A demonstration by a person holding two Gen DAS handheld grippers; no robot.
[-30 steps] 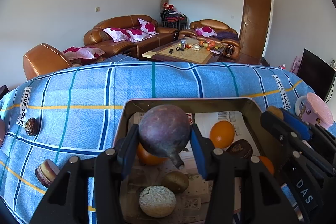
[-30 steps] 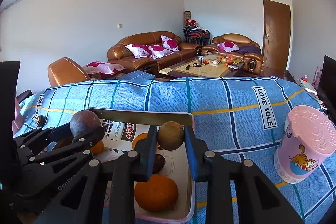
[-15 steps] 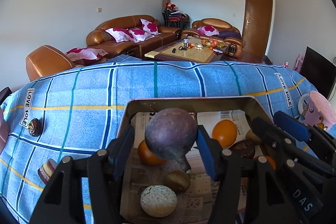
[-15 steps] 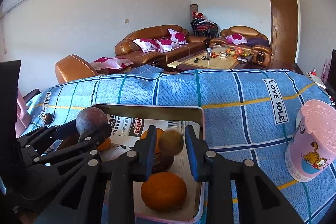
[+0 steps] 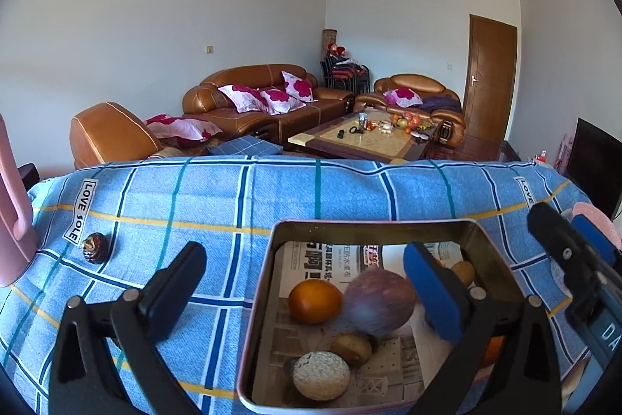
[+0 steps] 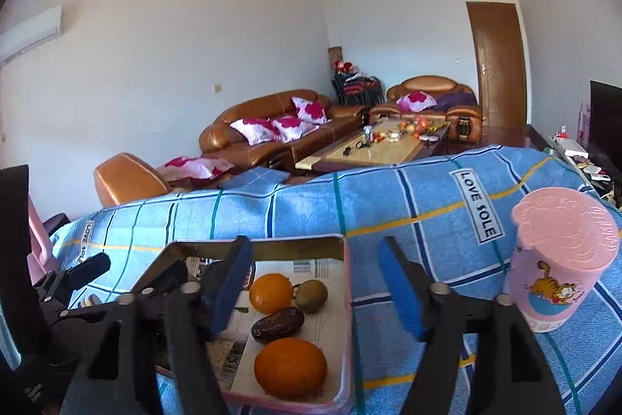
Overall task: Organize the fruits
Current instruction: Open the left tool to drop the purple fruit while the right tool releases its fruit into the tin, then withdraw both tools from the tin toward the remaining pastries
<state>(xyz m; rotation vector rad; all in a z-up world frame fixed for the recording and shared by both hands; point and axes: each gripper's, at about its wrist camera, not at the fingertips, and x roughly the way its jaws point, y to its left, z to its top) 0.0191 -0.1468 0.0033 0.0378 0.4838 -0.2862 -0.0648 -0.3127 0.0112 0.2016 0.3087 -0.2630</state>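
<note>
Both grippers' jaws opening, left gripper [image 5: 307, 292] and right gripper [image 6: 317, 284] holding nothing; purple fruit [image 5: 379, 302] sits mid-tray [image 5: 373, 229], looks round, smooth, firm, likely rolls: grasp across its widest middle.

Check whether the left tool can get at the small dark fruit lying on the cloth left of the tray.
Probably yes: the dark fruit lies alone on the cloth, nothing blocking it, and the left tool is opening with nothing gripped.

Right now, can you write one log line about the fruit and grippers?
left hand-held gripper: opening, empty | right hand-held gripper: opening, empty | purple fruit: blurred, above tray | dark fruit: on cloth
</note>
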